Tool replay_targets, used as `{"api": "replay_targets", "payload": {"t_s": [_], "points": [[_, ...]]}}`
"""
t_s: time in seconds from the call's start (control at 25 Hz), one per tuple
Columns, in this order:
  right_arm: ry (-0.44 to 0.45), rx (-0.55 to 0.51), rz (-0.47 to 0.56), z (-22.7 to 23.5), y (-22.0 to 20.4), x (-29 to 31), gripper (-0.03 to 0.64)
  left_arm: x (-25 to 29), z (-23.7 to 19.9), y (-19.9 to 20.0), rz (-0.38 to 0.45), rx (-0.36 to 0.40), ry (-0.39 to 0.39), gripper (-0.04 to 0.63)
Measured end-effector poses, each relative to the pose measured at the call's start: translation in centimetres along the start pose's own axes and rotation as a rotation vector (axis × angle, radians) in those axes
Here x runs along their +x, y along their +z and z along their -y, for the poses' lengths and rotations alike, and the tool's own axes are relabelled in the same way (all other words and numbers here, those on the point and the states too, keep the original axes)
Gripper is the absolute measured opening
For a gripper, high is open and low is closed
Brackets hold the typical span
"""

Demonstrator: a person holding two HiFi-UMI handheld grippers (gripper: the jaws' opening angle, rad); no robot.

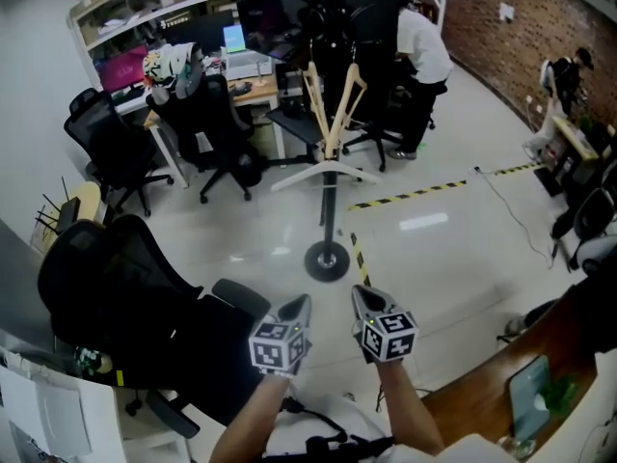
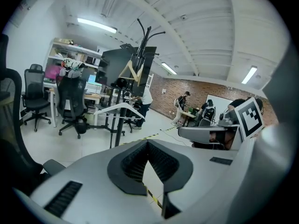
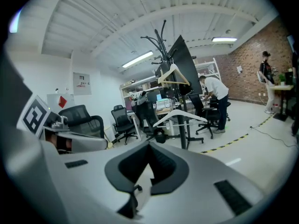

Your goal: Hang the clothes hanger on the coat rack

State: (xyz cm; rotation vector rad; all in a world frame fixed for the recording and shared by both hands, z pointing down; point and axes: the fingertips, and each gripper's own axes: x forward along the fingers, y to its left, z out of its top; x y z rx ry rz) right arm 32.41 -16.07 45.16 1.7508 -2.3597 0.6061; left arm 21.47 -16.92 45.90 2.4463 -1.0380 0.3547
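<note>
A black coat rack [image 1: 329, 222] stands on a round base in the middle of the floor. A white hanger [image 1: 324, 171] hangs low on its pole and two wooden hangers [image 1: 335, 104] hang higher up. The left gripper view shows the rack [image 2: 114, 127], the white hanger [image 2: 122, 107] and a wooden one [image 2: 133, 72]; the right gripper view shows the rack [image 3: 182, 125] and the white hanger [image 3: 180, 115]. My left gripper [image 1: 303, 306] and right gripper [image 1: 360, 297] are side by side, well short of the rack, both pointing at it. Both are shut and hold nothing.
A black office chair [image 1: 125, 307] stands close at my left. More chairs [image 1: 217, 128] and desks [image 1: 253, 90] stand behind the rack, with a person [image 1: 420, 61] bent over there. Black-and-yellow tape [image 1: 410, 194] crosses the floor. A wooden tabletop [image 1: 501, 394] is at lower right.
</note>
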Motion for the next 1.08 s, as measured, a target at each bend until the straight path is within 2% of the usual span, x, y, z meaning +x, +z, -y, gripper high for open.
{"api": "replay_targets", "payload": {"t_s": [0.2, 0.44, 0.84, 1.08], "points": [[-0.024, -0.060, 0.000, -0.4, 0.6, 0.4, 0.008, 0.4, -0.5, 1.7, 0.042, 0.002, -0.017, -0.005], [-0.031, -0.067, -0.003, -1.2, 0.6, 0.7, 0.008, 0.1, -1.3, 1.8, 0.058, -0.023, -0.030, -0.005], [-0.032, -0.055, -0.016, -1.7, 0.1, 0.2, 0.008, -0.4, -1.0, 1.8, 0.060, -0.019, -0.042, -0.005], [-0.032, -0.081, 0.019, -1.2, 3.0, 1.3, 0.008, 0.3, -1.4, 4.7, 0.099, -0.003, -0.043, -0.005]]}}
